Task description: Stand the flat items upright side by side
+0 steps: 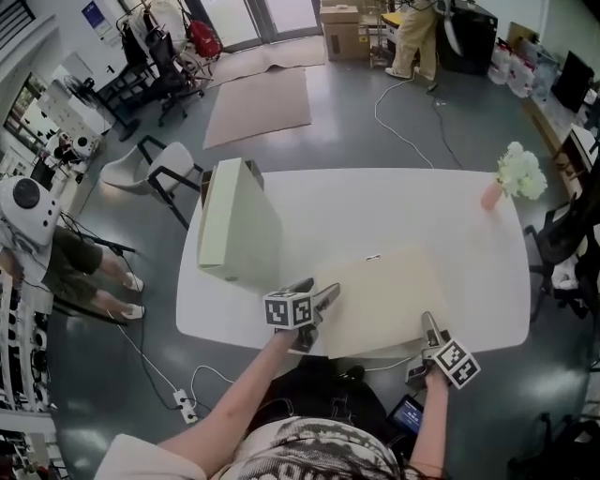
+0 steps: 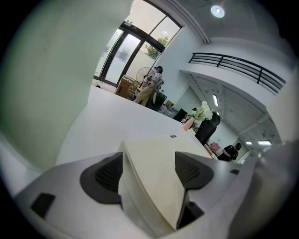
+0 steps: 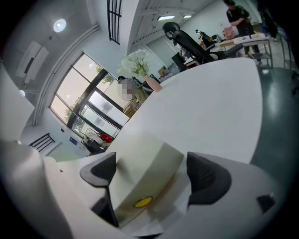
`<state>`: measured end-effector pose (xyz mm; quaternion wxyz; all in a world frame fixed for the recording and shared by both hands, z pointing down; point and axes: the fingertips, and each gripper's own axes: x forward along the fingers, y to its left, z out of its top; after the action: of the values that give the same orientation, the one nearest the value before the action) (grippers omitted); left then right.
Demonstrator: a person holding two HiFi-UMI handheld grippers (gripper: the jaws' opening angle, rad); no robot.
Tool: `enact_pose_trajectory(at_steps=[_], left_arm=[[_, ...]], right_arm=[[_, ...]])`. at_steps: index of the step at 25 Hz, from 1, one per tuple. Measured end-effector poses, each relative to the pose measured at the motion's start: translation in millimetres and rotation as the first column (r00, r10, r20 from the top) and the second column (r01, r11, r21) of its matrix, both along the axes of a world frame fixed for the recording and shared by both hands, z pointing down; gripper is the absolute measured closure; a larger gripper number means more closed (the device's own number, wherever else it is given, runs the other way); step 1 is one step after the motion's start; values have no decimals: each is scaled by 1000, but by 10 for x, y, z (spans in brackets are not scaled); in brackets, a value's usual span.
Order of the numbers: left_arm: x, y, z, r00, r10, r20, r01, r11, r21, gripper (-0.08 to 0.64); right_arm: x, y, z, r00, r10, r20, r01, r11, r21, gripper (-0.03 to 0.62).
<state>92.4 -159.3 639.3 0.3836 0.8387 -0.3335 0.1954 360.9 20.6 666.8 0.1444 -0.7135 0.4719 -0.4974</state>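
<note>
Upright box (image 2: 42,84) cut by left edge, table mark (image 1: 373,256) unreadably small

This looks like a big office or lab. It has a grey floor (image 1: 356,112), a white table (image 1: 394,206), rolling chairs (image 1: 173,56), cardboard boxes (image 1: 340,33), glass doors (image 1: 258,17) and loose cables (image 1: 403,131).

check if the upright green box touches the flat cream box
Apart. The head view shows bare table between the upright green box and the flat cream box.

You have 1 pale green flat box (image 1: 239,225) standing upright at the left of the table (image 1: 422,206); 1 cream box (image 1: 384,295) lies flat near you.
</note>
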Motion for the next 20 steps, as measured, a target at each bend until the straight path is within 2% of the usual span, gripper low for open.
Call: enact_pose_trajectory(at_steps=[7,13,20], left_arm=[[42,-180,153,999,46,8,-46,999,-24,218],[91,-207,220,996,66,-59,-70,996,-58,206],[103,-215,211,993,97,-71,-100,994,-37,216]], right_arm=[[10,-29,13,1000,20,1,-20,1000,-10,121],[33,-9,28,999,37,-17,-37,999,-12,121],[55,3,-119,998,42,-44,-41,999,29,170]])
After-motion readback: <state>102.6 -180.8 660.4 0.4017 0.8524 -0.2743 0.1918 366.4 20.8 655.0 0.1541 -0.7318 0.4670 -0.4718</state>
